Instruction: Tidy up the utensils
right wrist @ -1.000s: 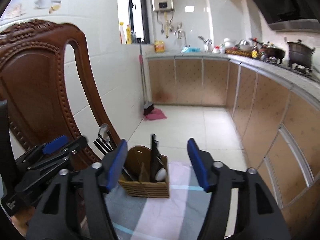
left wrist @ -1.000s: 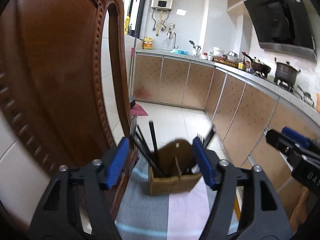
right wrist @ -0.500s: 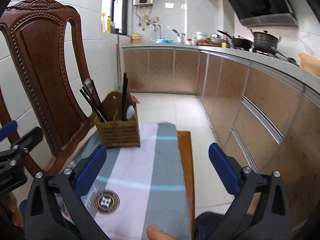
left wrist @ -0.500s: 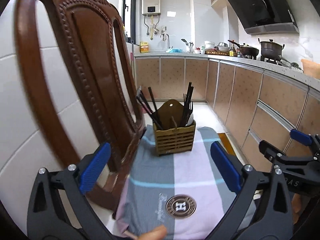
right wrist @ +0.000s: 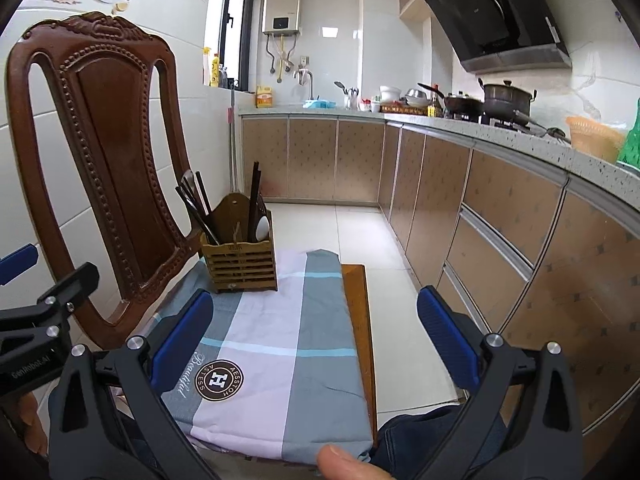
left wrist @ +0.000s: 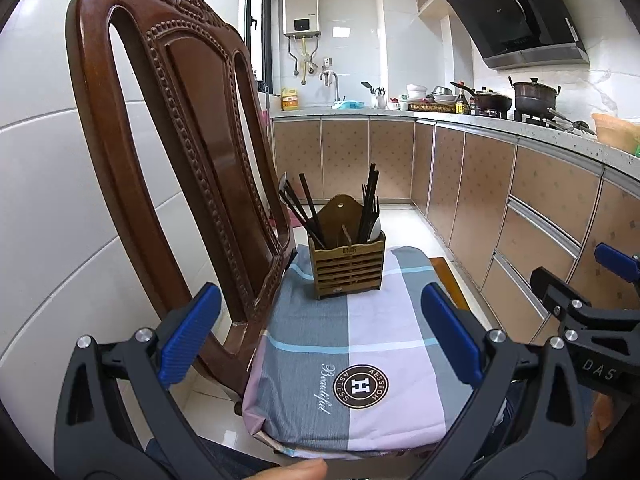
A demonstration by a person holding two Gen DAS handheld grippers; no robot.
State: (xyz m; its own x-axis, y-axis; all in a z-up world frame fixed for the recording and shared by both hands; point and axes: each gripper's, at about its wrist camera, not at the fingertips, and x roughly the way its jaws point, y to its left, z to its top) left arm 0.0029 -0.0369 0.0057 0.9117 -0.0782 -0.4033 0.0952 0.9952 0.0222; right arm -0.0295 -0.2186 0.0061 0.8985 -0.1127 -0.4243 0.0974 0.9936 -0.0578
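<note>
Well beyond both wide-open, empty claws, the utensil holder.

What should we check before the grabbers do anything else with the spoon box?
1. Left hand-held gripper open and holding nothing: ok.
2. Right hand-held gripper open and holding nothing: ok.
3. Utensil holder upright on the checked cloth: ok.
4. Chopsticks and white spoon standing inside the holder: ok.
5. No loose utensils on the cloth: ok.
6. Utensils sorted by kind in each compartment: cannot tell.
</note>
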